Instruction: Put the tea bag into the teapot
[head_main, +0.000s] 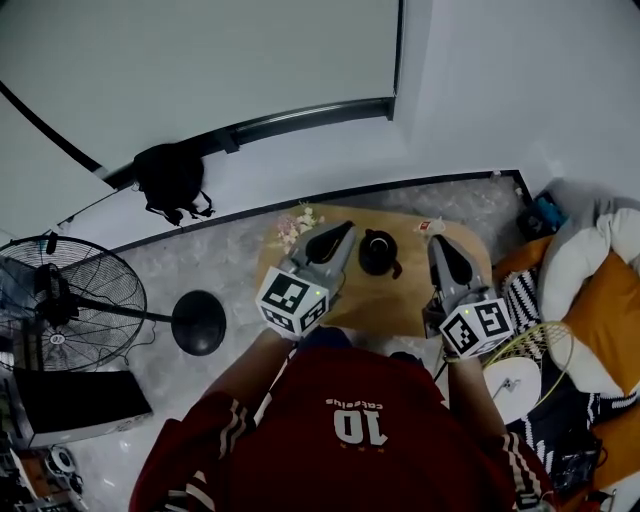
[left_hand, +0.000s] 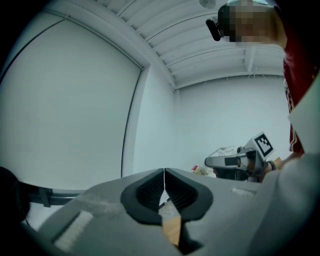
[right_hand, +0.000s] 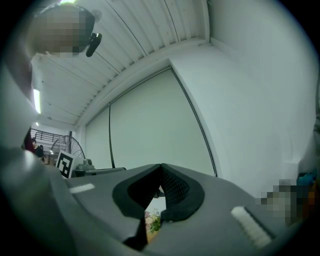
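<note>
The floor (head_main: 200, 270) is grey with speckles. The walls (head_main: 480, 90) are white, and one has a big pale window (head_main: 200, 70). A small wooden tabletop (head_main: 400, 300) sits low. A big fan (head_main: 60, 300) stands on the left. Soft cushions (head_main: 600, 290) lie on the right.

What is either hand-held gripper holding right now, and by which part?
Nothing. The left hand-held gripper and right hand-held gripper are both shut, pads meeting with nothing between. The tea bag lies on the table.
</note>
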